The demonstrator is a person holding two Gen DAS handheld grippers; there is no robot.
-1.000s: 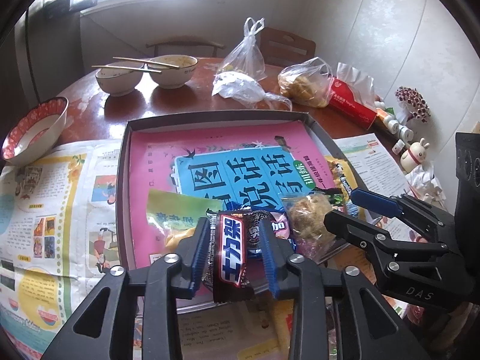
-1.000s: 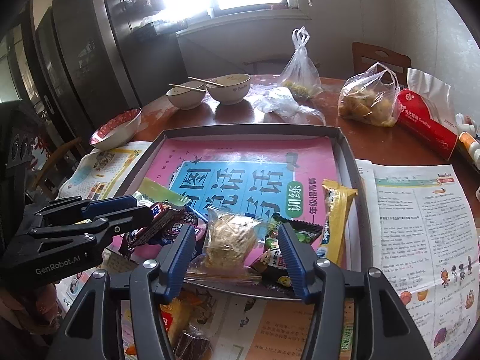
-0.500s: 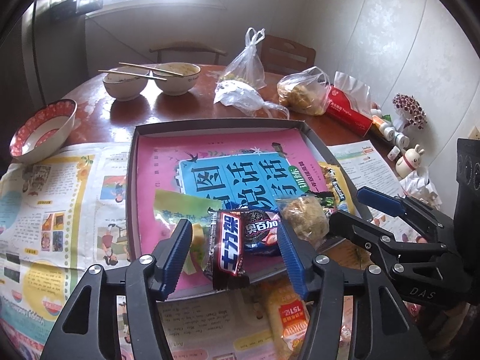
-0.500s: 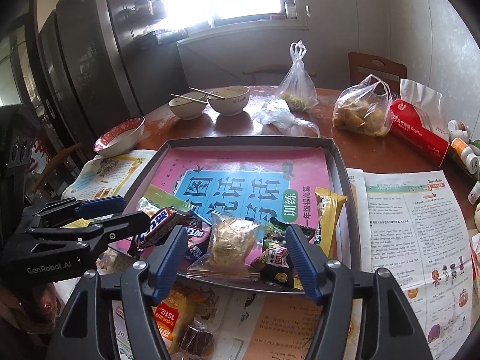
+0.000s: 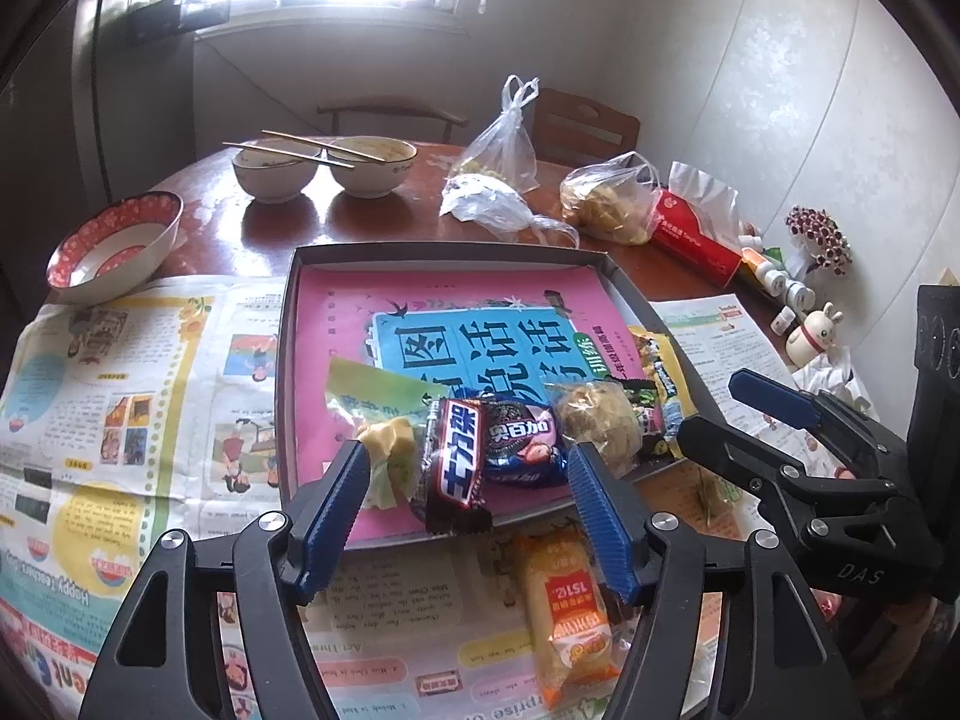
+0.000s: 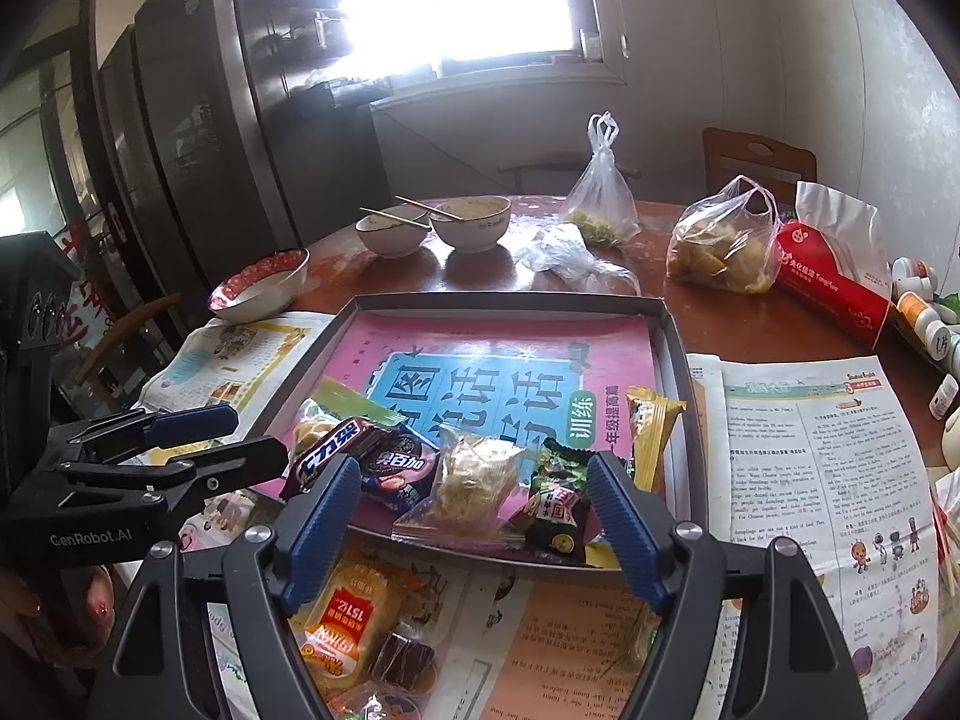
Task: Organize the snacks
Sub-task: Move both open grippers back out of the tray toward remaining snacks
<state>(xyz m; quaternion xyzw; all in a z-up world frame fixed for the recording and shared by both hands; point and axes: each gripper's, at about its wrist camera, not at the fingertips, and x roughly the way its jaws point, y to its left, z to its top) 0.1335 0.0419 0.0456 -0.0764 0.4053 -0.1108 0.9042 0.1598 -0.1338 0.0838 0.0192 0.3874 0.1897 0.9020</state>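
Note:
A grey tray (image 5: 288,360) lined with a pink book holds snacks along its near edge: a brown chocolate bar (image 5: 456,468), a blue cookie pack (image 5: 522,444), a clear bag of pale crisps (image 5: 594,426) and a yellow bar (image 6: 648,432). The tray also shows in the right wrist view (image 6: 675,372). My left gripper (image 5: 468,498) is open and empty, just in front of the chocolate bar. My right gripper (image 6: 474,510) is open and empty, in front of the crisp bag (image 6: 474,480). An orange snack pack (image 5: 564,594) lies on the newspaper before the tray.
Newspaper (image 5: 120,396) covers the near table. Two bowls with chopsticks (image 5: 324,168), a red-rimmed bowl (image 5: 114,246), plastic bags (image 5: 606,204) and a red tissue pack (image 5: 696,234) stand behind the tray. Small bottles and figurines (image 5: 798,312) crowd the right edge.
My left gripper opened, let go of the chocolate bar and drew back from the tray. My right gripper also drew back and stays open.

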